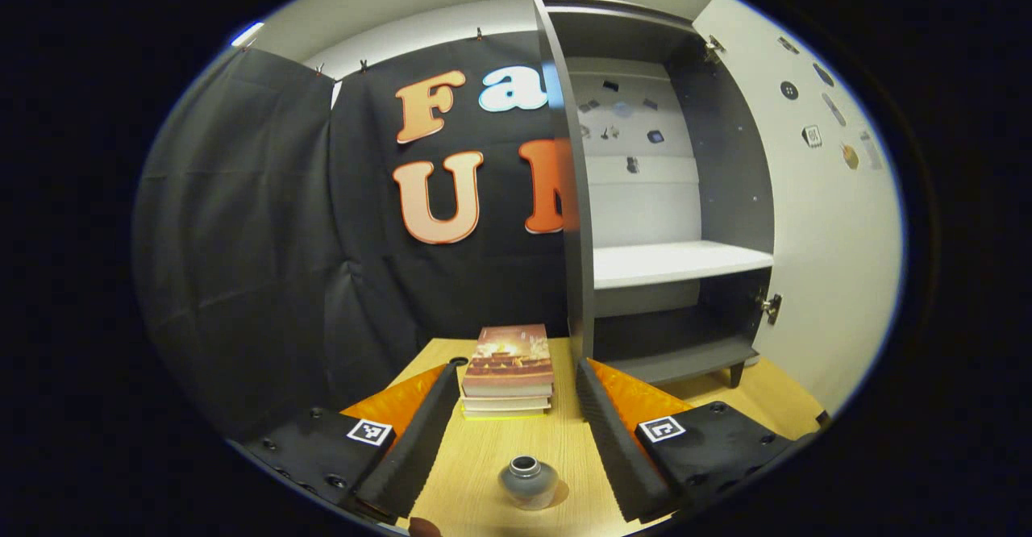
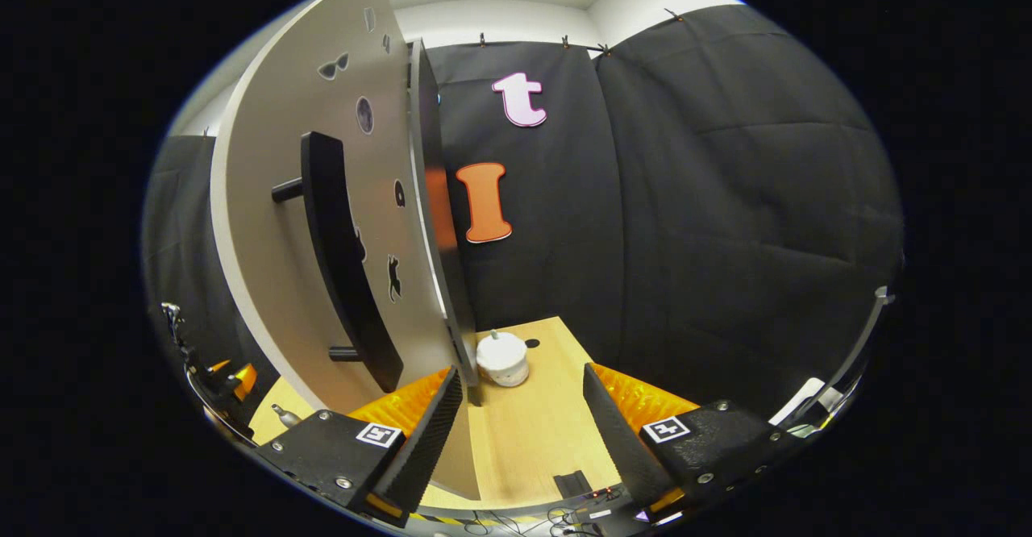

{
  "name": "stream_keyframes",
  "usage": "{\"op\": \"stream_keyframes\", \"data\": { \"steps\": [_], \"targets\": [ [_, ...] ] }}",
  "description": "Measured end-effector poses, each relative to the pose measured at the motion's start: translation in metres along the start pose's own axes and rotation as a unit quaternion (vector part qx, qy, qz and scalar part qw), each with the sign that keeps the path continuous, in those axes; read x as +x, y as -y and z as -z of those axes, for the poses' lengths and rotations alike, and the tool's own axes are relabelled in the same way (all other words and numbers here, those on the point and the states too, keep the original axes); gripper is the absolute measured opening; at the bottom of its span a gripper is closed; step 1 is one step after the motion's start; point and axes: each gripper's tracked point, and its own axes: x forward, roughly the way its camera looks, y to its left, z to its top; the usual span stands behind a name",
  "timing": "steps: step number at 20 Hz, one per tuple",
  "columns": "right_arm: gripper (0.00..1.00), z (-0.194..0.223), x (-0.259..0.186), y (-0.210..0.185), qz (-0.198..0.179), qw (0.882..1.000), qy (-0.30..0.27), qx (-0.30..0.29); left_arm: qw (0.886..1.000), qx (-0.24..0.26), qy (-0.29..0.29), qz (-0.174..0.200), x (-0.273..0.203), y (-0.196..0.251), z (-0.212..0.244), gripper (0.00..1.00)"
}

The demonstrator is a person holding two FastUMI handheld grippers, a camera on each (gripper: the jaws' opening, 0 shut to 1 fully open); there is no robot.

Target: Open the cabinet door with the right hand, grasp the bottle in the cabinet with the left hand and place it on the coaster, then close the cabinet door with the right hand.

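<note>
Left hand-held gripper (image 1: 516, 432): fingers spread wide, holding nothing. The bottle (image 1: 527, 481) stands on the counter (image 1: 484, 456) between its fingers, untouched; whether a coaster lies beneath cannot be determined. Books (image 1: 508, 372) lie ahead. The cabinet (image 1: 669, 198) stands open ahead to the right.

Right hand-held gripper (image 2: 516, 432): fingers spread, empty. The cabinet door (image 2: 322, 222) and its handle (image 2: 347, 263) stand just ahead-left.

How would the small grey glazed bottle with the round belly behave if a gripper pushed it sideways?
The small grey glazed bottle looks squat and wide-bodied, so it would probably slide on the light wooden table rather than tip. Its glossy surface may be slippery. It looks ceramic, so likely fragile.
</note>
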Motion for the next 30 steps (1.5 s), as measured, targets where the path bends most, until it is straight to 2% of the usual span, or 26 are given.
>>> {"op": "stream_keyframes", "data": {
  "steps": [5, 6, 8, 10, 11, 13, 14, 15, 16, 19, 20, 25, 30],
  "targets": [
    [0.93, 0.007, -0.001, -0.007, -0.016, 1.000, -0.012, 0.003, 0.999, 0.001, 0.051, -0.006, -0.028, -0.018, -0.095, 0.96],
    [1.00, 0.007, -0.002, -0.012, -0.024, 1.000, -0.016, 0.001, 0.998, 0.009, 0.056, -0.008, -0.033, -0.021, -0.110, 0.94],
    [1.00, 0.009, -0.004, -0.018, -0.038, 0.999, -0.019, -0.015, 0.998, 0.015, 0.061, -0.006, -0.042, -0.026, -0.136, 0.94],
    [0.92, 0.007, -0.006, -0.008, -0.029, 0.999, -0.012, -0.030, 0.998, 0.005, 0.069, 0.001, -0.053, -0.028, -0.160, 0.95],
    [1.00, 0.009, -0.004, -0.006, -0.024, 0.999, -0.013, -0.030, 0.997, -0.001, 0.074, 0.007, -0.059, -0.030, -0.169, 0.95],
    [1.00, 0.010, -0.005, -0.009, -0.018, 0.999, -0.019, -0.022, 0.996, -0.009, 0.085, 0.015, -0.069, -0.039, -0.190, 0.95],
    [0.91, 0.012, -0.004, -0.013, -0.022, 0.999, -0.025, -0.017, 0.996, -0.012, 0.087, 0.015, -0.073, -0.044, -0.198, 0.96],
    [0.91, 0.012, -0.007, -0.017, -0.024, 0.999, -0.028, -0.015, 0.996, -0.013, 0.085, 0.014, -0.077, -0.049, -0.202, 0.96],
    [1.00, 0.013, -0.008, -0.020, -0.029, 0.999, -0.030, -0.015, 0.996, -0.017, 0.083, 0.013, -0.080, -0.055, -0.207, 0.95],
    [0.99, 0.015, -0.010, -0.033, -0.054, 0.998, -0.033, -0.029, 0.995, -0.040, 0.089, 0.014, -0.082, -0.077, -0.224, 0.95],
    [0.89, 0.015, -0.010, -0.038, -0.063, 0.997, -0.033, -0.032, 0.995, -0.046, 0.092, 0.014, -0.083, -0.085, -0.230, 0.94],
    [0.89, 0.018, -0.009, -0.063, -0.102, 0.994, -0.036, -0.032, 0.994, -0.046, 0.101, -0.003, -0.092, -0.128, -0.248, 0.94],
    [0.89, 0.018, -0.007, -0.081, -0.117, 0.992, -0.032, -0.041, 0.993, -0.041, 0.106, -0.012, -0.094, -0.164, -0.257, 0.95]
  ]
}}
